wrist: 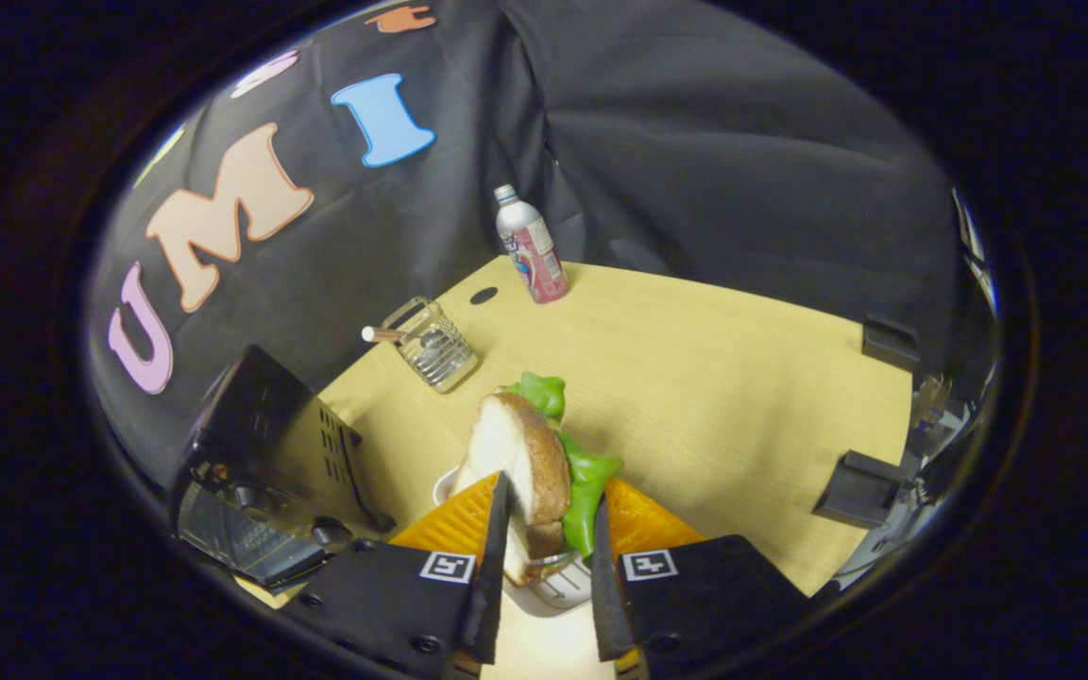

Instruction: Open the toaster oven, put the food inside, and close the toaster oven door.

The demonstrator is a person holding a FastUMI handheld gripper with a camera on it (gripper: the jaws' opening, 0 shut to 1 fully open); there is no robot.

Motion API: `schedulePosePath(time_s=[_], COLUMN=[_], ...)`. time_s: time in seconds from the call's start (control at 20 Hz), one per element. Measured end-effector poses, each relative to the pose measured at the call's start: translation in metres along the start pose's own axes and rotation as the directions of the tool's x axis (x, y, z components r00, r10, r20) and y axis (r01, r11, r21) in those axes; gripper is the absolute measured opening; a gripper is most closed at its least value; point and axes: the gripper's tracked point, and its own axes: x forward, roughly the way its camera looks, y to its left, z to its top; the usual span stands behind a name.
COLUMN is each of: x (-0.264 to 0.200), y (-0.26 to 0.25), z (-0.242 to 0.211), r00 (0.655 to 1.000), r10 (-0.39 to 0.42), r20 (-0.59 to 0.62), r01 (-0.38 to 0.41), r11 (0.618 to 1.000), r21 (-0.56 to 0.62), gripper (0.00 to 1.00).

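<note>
Bare tabletop [695, 378] beyond sandwich [530, 463]

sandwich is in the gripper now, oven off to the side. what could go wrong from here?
1. The gripper is shut on the sandwich, which stands on edge between the fingers; the lettuce bulges out one side and could slip or shed in transit.
2. The toaster oven sits off to one side, close to the table edge; a swing toward it may clip its casing.
3. A glass holder stands just beyond the oven and could be knocked.
</note>
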Motion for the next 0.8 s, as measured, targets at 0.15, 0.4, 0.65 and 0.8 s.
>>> schedulePosePath(time_s=[0.15, 0.4, 0.65, 0.8], x=[-0.007, -0.019, -0.040, -0.056], y=[0.004, 0.019, 0.030, 0.035], z=[0.007, 0.016, 0.032, 0.040], r00=[1.000, 0.999, 0.993, 0.988], r10=[-0.002, 0.009, 0.038, 0.058], r20=[0.022, 0.046, 0.110, 0.144], r01=[0.002, -0.008, -0.042, -0.065], r11=[1.000, 1.000, 0.999, 0.997], r21=[0.025, -0.010, 0.031, 0.049], gripper=[0.35, 0.31, 0.31, 0.31])
